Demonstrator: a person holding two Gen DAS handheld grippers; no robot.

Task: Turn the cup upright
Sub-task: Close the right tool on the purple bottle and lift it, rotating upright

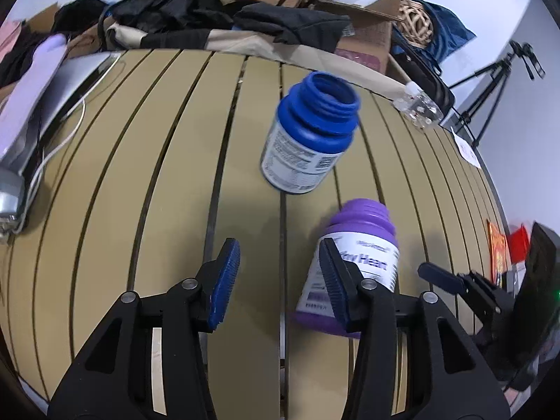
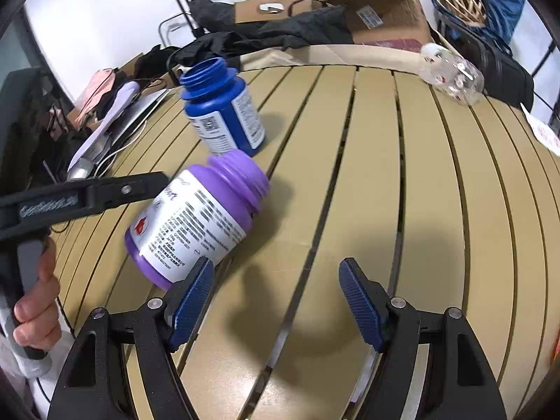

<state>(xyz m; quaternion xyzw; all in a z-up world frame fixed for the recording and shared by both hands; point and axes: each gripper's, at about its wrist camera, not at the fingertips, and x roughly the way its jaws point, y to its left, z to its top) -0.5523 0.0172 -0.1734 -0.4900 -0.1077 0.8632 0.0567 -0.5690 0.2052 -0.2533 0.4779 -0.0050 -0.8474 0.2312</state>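
Observation:
A purple bottle [image 1: 353, 262] with a white label stands on the slatted tan table [image 1: 147, 161]; in the right wrist view it [image 2: 196, 224] looks tilted. A blue bottle [image 1: 311, 133] stands open-mouthed behind it, also in the right wrist view [image 2: 224, 105]. My left gripper [image 1: 280, 273] is open and empty; its right finger [image 1: 336, 287] is beside the purple bottle. My right gripper [image 2: 276, 297] is open and empty, to the right of the purple bottle. The left gripper's finger [image 2: 105, 192] shows beside the bottle in the right wrist view.
A clear plastic bottle [image 2: 451, 73] lies at the table's far edge. A laptop with a white cable [image 1: 52, 112] sits at the left. Cardboard boxes [image 1: 364, 38], dark clothes and a bag crowd the back. A tripod [image 1: 497, 80] stands at the right.

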